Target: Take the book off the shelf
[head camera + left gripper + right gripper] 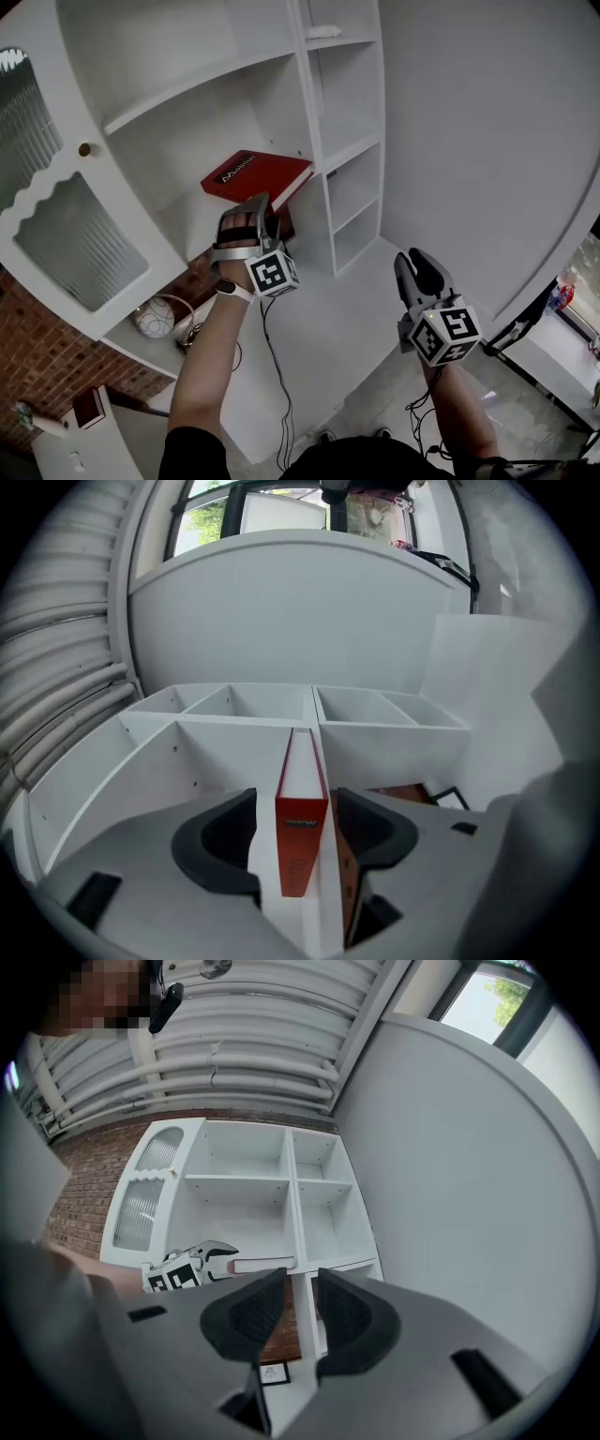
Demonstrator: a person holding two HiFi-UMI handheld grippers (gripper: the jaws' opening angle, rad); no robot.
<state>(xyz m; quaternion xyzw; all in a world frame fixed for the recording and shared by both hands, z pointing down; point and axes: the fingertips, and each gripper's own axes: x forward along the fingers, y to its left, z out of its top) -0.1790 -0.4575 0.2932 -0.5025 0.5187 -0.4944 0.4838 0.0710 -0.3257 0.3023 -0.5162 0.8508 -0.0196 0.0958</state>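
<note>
A: While the red book (pixel 255 176) lies flat on its board in the white shelf unit (pixel 321 112), I call the task barely begun. Agree?

B: Agree. Book is on the shelf, left column, right by the centre divider. Can't tell if it touches the divider.

A: Left tongs (pixel 262 214)?

B: At the book's near end, turned on their side so the jaws bracket the flat book. In the left gripper view the spine sits between the pads (pixel 223 841). Clear gap on one side. The other pad is close, but I see no squeeze. So: wide apart, book between them, nothing gripped.

A: Right tongs (pixel 414 262)?

B: Well apart from the shelf, off to the right, pointing toward it. Jaws parted, nothing between them. Idle.

A: So reach and line-up look done. Left to do: close on the book, draw it out, clear the shelf.

B: My read too. One watch point: the book lies close to the divider, so I'd guess a straight pull toward the person is the clean way out.
</note>
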